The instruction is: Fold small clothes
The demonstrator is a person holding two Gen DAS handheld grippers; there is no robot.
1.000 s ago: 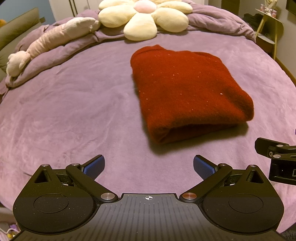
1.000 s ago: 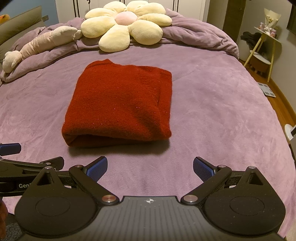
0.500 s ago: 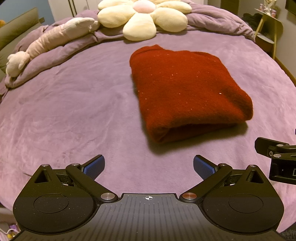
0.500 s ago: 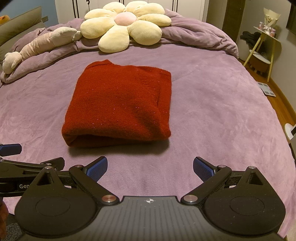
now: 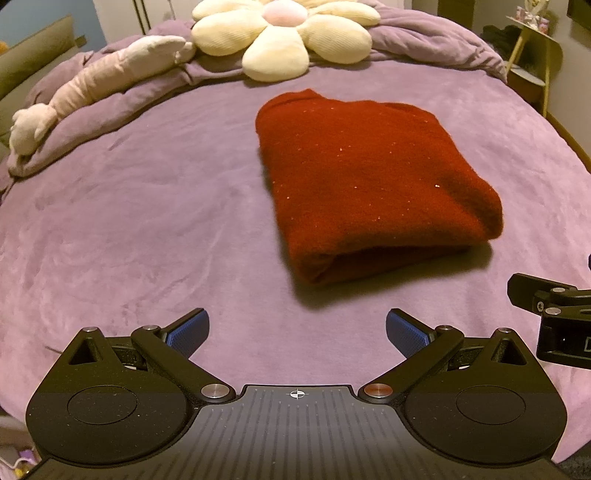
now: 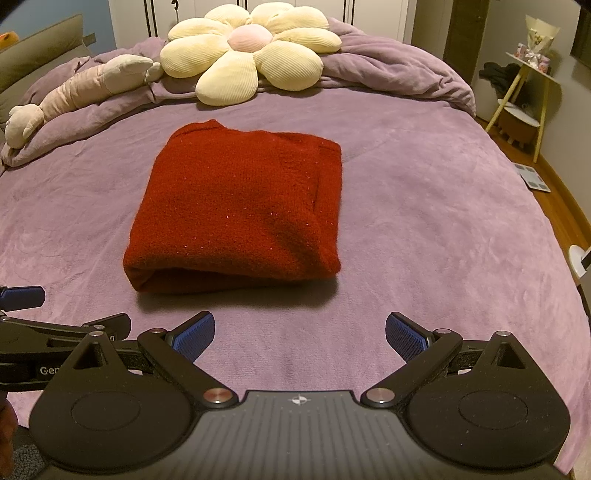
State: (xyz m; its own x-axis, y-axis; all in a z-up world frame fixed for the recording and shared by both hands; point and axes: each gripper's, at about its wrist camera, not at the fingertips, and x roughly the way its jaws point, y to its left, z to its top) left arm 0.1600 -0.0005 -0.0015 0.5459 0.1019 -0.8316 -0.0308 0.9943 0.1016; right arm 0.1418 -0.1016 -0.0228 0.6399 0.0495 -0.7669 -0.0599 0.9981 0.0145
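Lying folded on the purple bed [image 6: 424,206], red sweater [image 6: 236,206] ahead of 2 empty tongs (both spread): left tongs [image 5: 297,330], right tongs [image 6: 300,332].

A home bedroom: a purple-blanketed bed [image 6: 424,221], flower cushion [image 6: 247,55], plush toy [image 6: 77,92] and wardrobe doors [image 6: 369,14].

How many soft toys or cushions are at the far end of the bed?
2: a flower cushion at the middle, and a long pale soft toy to its left. Others may be hidden.

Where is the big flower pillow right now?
The flower pillow sits at the far end of the purple bed in both views, beyond the folded red sweater, beside the long plush toy.
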